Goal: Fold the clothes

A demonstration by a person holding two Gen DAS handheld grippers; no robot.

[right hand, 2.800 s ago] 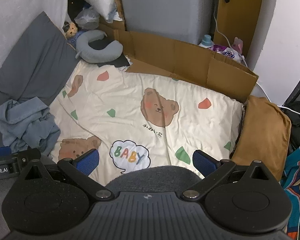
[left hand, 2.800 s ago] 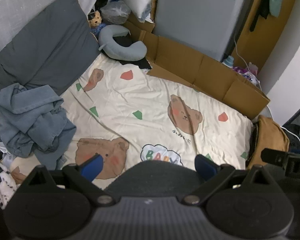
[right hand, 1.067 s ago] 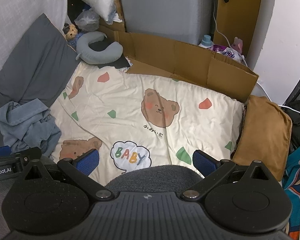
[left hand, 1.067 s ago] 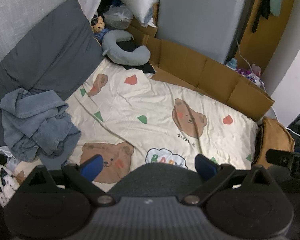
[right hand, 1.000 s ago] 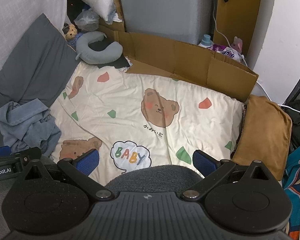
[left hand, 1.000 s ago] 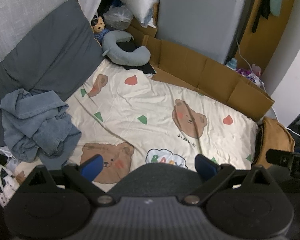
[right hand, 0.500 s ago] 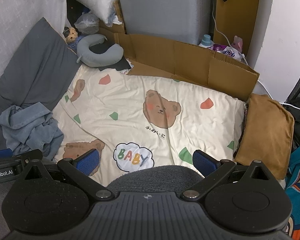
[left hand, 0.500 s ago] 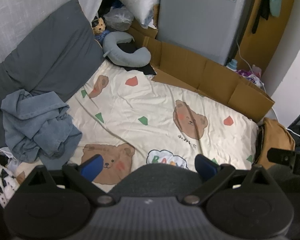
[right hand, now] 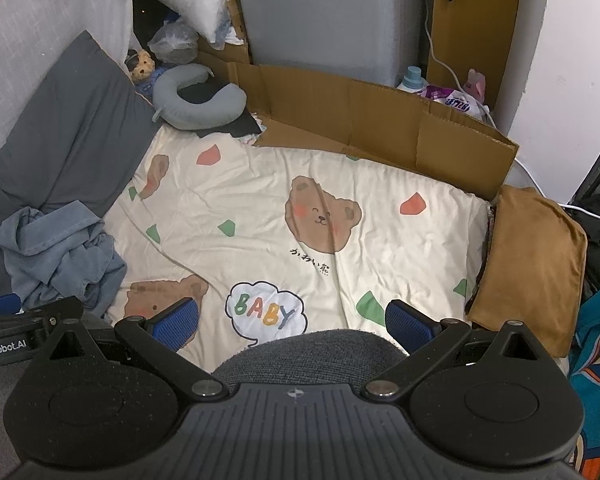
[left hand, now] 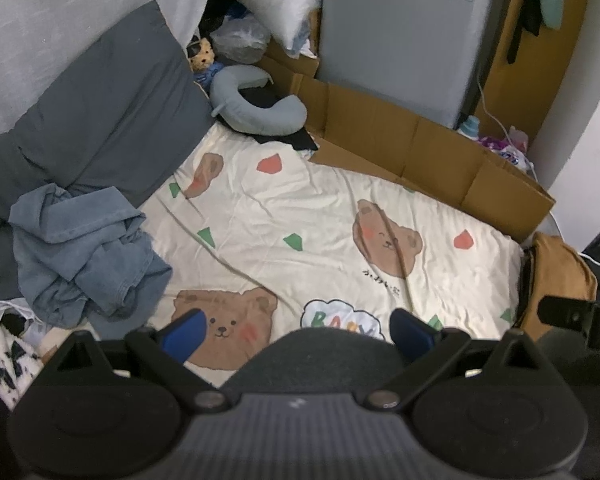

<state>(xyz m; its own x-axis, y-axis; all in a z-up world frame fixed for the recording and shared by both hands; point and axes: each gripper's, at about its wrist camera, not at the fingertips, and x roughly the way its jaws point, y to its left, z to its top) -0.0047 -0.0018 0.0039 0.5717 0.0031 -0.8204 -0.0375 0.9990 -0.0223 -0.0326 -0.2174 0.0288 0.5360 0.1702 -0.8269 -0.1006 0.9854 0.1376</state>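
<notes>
Your left gripper (left hand: 296, 330) and right gripper (right hand: 292, 322) both hang above the near edge of the bed (right hand: 380, 248), jaws released and spread wide with nothing between the blue pads. The crumpled blue denim garment (left hand: 84, 252) lies in a heap at about 9 o'clock in the left wrist view, on the left edge of the bear-print sheet (left hand: 320, 216) and against the grey pillow (left hand: 108, 112). At about 3 o'clock in the right wrist view, a folded brown garment (right hand: 536, 260) rests just beside the sheet's right edge.
</notes>
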